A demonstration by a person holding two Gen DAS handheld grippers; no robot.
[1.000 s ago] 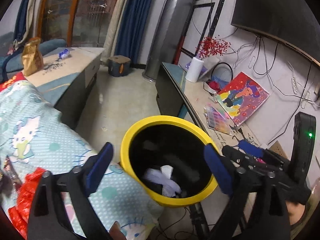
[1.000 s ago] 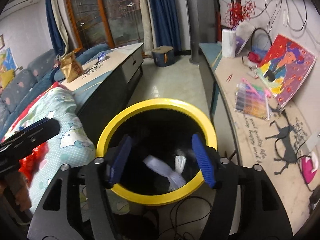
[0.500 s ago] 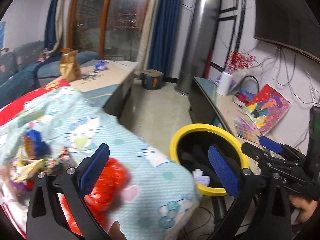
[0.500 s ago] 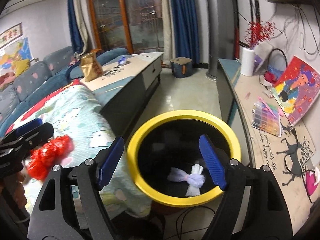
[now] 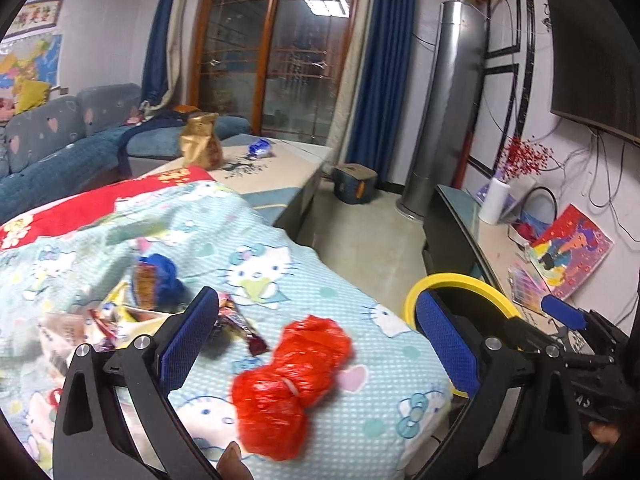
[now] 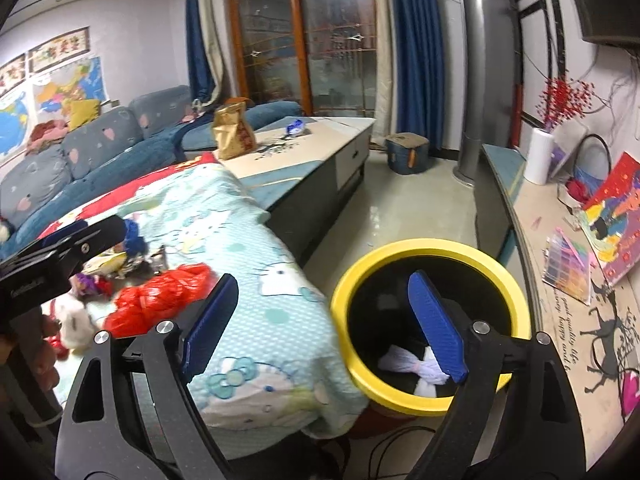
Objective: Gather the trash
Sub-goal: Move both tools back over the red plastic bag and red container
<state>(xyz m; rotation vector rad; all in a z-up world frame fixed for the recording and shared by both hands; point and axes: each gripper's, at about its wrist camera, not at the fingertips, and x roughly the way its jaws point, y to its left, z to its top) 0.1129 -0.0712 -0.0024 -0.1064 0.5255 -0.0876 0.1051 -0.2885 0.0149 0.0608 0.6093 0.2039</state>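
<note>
Hovering over the blanket point(image 5: 256, 280), the left gripper point(image 5: 316, 344) gapes wide with nothing between its pads, a red bag point(image 5: 292, 388) lying on the cloth just below; the right gripper point(image 6: 324, 320) is likewise spread and empty, above the blanket's edge and the yellow bin point(image 6: 432, 248); white trash point(image 6: 408, 364) sits in the bin; more wrappers point(image 5: 120, 316) lie left of the bag.

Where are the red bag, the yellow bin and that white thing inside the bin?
Red bag point(image 5: 294, 384), left wrist view, middle of crumpled plastic.
Yellow bin point(image 6: 436, 245), right wrist view, far rim.
White thing point(image 6: 402, 362), right wrist view, its left half.
</note>
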